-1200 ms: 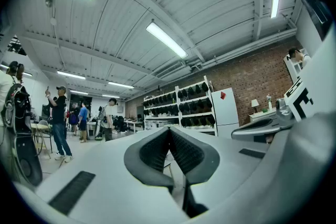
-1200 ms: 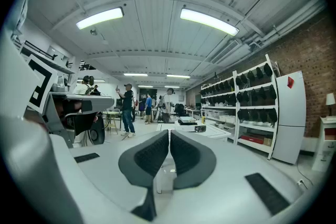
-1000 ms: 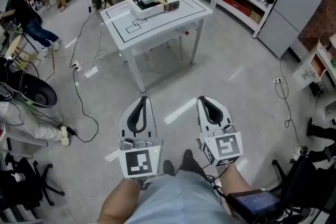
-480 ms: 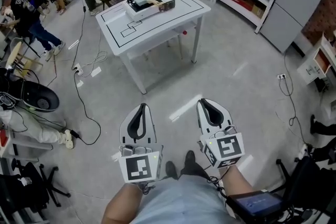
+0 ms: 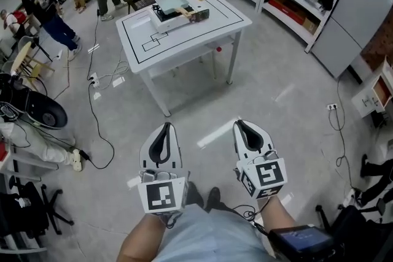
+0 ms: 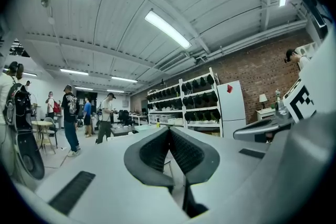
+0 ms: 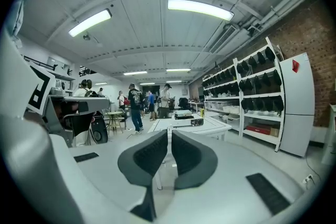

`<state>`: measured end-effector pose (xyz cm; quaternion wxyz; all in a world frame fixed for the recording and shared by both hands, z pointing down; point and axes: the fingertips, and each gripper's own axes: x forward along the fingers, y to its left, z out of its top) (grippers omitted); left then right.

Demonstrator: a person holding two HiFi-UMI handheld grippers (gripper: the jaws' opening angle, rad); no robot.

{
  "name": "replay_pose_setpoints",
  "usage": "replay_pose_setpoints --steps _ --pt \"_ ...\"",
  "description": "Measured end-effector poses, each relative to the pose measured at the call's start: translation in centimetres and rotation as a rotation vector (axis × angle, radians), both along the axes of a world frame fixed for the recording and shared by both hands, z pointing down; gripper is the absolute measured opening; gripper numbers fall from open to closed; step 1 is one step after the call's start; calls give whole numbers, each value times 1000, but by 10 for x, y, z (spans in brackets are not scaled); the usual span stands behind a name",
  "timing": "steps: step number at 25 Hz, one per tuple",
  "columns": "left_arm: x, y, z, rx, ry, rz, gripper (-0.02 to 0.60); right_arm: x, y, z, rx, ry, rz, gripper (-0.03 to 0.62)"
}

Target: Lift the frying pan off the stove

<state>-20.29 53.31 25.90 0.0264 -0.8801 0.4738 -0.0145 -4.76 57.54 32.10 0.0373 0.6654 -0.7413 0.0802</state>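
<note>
Fingers [image 7: 149, 157] pressed together, left gripper [image 5: 166, 126] and right gripper [image 5: 239, 123]; frying pan [image 5: 170, 2] handle points right.

My left claw [image 5: 164, 127] and right claw [image 5: 241, 124] were white shells with black padded jaws, each carrying a cube [image 5: 162, 194] with black-and-white square markers. I wore pale blue cloth [image 5: 202, 235] and dark shoes [image 5: 213, 196].

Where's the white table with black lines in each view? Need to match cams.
Head view: the white table is upper centre.
Left gripper view: mostly hidden behind the jaws; only a sliver shows just above them, near centre.
Right gripper view: centre, just above the jaws.
Shared landmark: the white fridge, right of the table in all three.
</note>
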Motion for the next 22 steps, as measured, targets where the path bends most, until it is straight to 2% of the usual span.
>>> replay_pose_setpoints --steps 5,9,18,22 --pt "17 -28 6 -4 -20 1 17 19 -28 12 -23 -15 -6 52" --pt "26 -68 12 -3 -20 -13 17 28 -69 24 -35 -22 -21 52" --pt "43 -214 37 -34 -27 -31 17 31 -220 47 -73 -33 -76 52" --pt "47 -270 32 -25 -26 -35 17 32 -280 41 -65 -33 -90 52"
